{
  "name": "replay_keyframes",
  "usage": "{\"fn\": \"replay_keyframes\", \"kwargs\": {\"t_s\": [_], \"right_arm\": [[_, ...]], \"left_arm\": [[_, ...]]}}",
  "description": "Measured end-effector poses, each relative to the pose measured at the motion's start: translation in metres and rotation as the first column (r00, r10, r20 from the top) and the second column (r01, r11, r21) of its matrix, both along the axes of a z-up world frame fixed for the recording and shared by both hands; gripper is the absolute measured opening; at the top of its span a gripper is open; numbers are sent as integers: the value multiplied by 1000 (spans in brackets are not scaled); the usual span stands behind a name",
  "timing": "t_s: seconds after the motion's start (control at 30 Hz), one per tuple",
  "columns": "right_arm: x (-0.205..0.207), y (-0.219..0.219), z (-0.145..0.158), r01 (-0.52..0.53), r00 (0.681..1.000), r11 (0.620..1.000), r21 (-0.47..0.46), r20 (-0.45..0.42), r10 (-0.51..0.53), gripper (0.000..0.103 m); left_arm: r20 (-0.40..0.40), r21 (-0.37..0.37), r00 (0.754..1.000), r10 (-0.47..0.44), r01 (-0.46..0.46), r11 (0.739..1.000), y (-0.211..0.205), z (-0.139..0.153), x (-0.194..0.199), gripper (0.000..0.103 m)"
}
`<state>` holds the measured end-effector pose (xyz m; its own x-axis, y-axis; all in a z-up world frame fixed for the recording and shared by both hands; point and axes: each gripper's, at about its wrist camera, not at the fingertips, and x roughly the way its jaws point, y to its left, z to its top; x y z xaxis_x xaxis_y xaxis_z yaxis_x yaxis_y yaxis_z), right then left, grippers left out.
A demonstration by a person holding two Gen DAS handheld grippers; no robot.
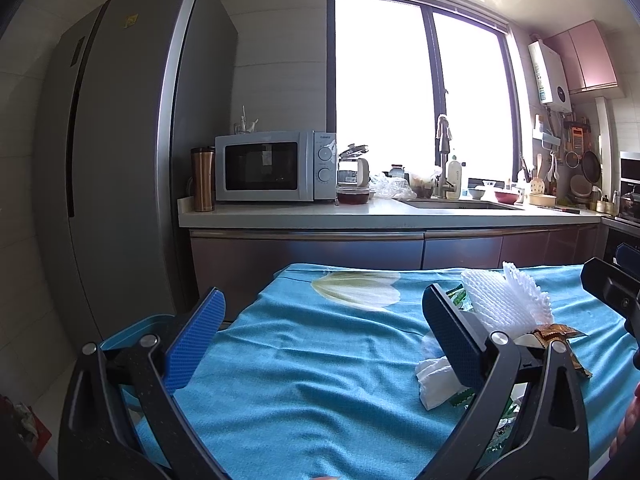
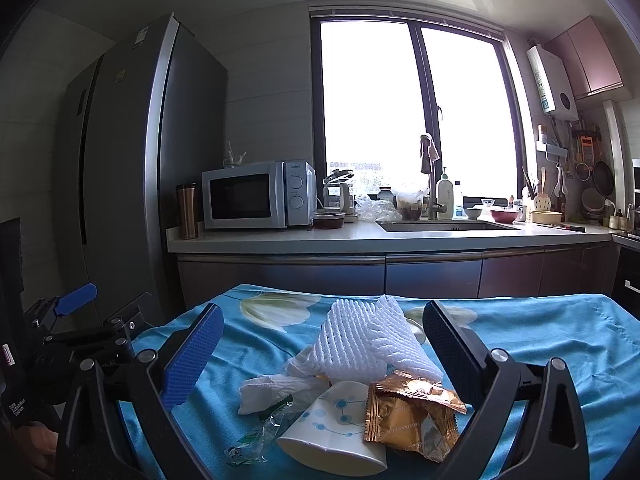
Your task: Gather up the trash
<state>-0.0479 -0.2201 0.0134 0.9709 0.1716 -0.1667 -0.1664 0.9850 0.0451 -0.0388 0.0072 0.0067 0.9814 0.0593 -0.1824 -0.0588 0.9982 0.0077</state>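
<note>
A pile of trash lies on the blue tablecloth: white foam fruit net, crumpled white tissue, paper cup on its side, gold snack wrapper, clear green-printed wrapper. My right gripper is open, its jaws on either side of the pile just above it, holding nothing. My left gripper is open and empty over bare cloth, left of the pile; the foam net and tissue show beside its right finger.
A teal bin or tray rim shows behind the left gripper's left finger, at the table's left edge. Beyond the table stand a kitchen counter with microwave and sink, and a tall fridge at left.
</note>
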Motion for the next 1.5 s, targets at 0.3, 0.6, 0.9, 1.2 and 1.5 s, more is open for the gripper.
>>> {"fn": "replay_keyframes", "kwargs": {"t_s": [0.3, 0.6, 0.9, 1.2, 1.5], "right_arm": [[-1, 0, 0, 0, 1000, 1000, 0, 2, 0, 96], [-1, -1, -1, -2, 1000, 1000, 7, -3, 2, 96], [2, -3, -1, -9, 1000, 1000, 10, -16, 9, 96], [20, -16, -4, 2, 997, 1000, 5, -79, -1, 96], [63, -38, -24, 23, 968, 1000, -14, -249, -26, 78]], "left_arm": [[3, 0, 1000, 1, -1, 1000, 1, 2, -1, 97], [-1, 0, 1000, 3, -3, 1000, 1, 2, -1, 97], [-14, 3, 1000, 3, -3, 1000, 0, -1, 2, 97], [-112, -16, 992, -63, 62, 998, -1, -11, 22, 97], [-336, -97, 905, -262, 243, 965, -12, -38, 69, 97]]}}
